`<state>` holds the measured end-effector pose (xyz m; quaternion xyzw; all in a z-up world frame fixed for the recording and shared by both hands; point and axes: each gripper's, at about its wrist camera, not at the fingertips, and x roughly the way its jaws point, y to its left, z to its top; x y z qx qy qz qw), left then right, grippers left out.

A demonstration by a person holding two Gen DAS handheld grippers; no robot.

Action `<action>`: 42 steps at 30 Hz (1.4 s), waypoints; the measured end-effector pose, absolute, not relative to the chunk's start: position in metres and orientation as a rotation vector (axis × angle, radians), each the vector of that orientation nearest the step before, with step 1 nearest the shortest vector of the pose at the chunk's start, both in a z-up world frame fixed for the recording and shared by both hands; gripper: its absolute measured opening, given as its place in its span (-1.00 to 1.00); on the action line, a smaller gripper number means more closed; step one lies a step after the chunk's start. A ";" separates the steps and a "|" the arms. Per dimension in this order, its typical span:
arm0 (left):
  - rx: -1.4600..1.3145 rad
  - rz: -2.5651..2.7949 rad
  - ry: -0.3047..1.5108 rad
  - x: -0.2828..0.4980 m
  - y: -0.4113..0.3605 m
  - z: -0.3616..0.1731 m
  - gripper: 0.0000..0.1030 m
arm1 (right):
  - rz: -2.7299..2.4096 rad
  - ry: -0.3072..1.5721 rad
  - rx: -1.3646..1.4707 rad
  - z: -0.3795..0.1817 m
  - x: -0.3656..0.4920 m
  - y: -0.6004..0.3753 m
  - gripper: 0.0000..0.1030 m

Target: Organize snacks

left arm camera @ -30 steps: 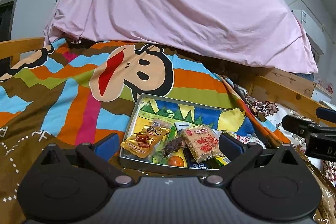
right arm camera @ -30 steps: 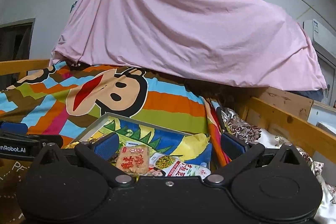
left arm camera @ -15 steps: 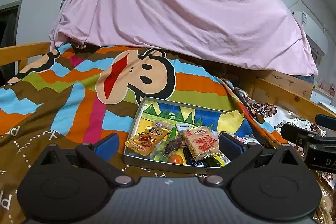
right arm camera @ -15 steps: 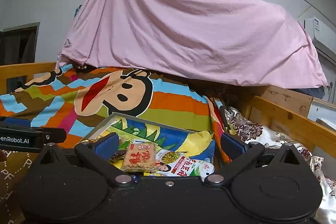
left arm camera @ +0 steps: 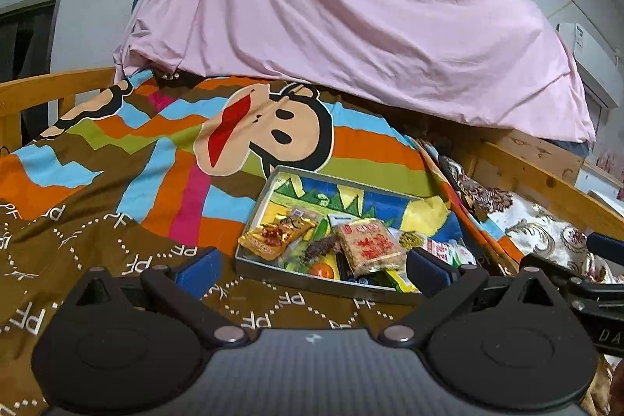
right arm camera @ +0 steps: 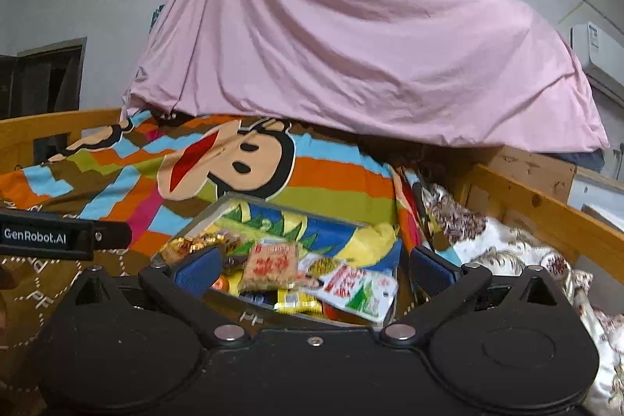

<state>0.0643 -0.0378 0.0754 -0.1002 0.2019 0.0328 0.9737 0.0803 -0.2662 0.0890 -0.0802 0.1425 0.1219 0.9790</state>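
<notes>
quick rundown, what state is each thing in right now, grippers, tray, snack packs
left gripper: open, holding nothing, short of the tray
right gripper: open, holding nothing, at the tray's near edge
tray: lidless, flat on the blanket, snacks piled at its near end
tan cracker pack: sealed, lying on top of the pile
gold packet: sealed, resting at the tray's left side
white and green bag: sealed, lying flat by the right corner

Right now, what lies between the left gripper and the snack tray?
In the left wrist view, only a bare strip of brown patterned blanket separates the open left gripper from the snack tray.
</notes>
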 end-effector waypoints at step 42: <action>-0.137 0.191 0.472 -0.014 -0.081 0.054 0.99 | 0.290 0.374 -0.065 0.062 0.014 -0.323 0.99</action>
